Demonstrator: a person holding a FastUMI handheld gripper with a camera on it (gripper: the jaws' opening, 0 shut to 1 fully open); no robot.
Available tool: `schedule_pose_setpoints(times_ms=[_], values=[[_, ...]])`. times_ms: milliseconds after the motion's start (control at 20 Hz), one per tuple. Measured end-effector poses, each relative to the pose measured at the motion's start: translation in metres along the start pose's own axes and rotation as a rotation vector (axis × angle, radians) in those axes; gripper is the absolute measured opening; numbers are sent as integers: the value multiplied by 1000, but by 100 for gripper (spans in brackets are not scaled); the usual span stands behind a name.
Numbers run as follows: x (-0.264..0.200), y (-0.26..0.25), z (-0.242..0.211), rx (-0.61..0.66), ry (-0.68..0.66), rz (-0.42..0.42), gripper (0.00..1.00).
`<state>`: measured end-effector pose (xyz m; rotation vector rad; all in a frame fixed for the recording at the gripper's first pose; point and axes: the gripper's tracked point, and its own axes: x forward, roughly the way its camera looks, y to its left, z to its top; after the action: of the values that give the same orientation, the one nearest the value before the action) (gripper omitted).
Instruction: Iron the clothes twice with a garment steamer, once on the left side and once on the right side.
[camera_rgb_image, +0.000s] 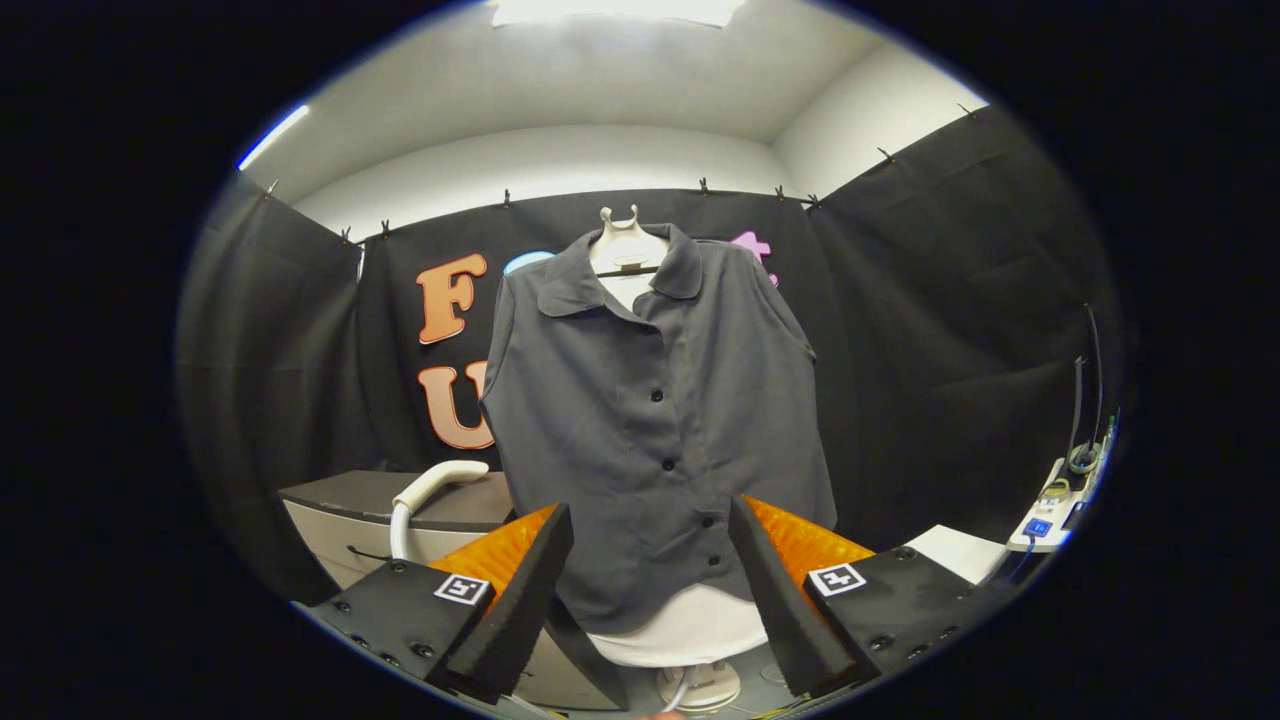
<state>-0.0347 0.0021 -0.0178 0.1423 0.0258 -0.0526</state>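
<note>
A dark grey sleeveless button-up shirt (655, 420) hangs on a pale mannequin form (628, 250) straight ahead of me, in front of the black cloth wall. The form's white lower body (690, 630) and round base (705, 688) show under the shirt's hem. The garment steamer's white head and hose (430, 492) rest on a dark-topped cabinet (350, 500) to the left of the shirt, beyond the left finger. My gripper (650, 580) is open, its fingers spread wide with nothing between them; the shirt's lower hem lies beyond the gap.
A white table corner (960, 552) sits to the right beyond the right finger. Farther right, a white power strip (1060, 505) with plugs and cables stands against the black cloth wall.
</note>
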Motion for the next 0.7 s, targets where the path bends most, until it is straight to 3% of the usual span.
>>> schedule_pose_setpoints(times_ms=[350,500,700], values=[[7,11,9,-29,-18,-16,100],[29,19,46,-54,-66,-17,100],[60,79,97,-13,-114,85,99]])
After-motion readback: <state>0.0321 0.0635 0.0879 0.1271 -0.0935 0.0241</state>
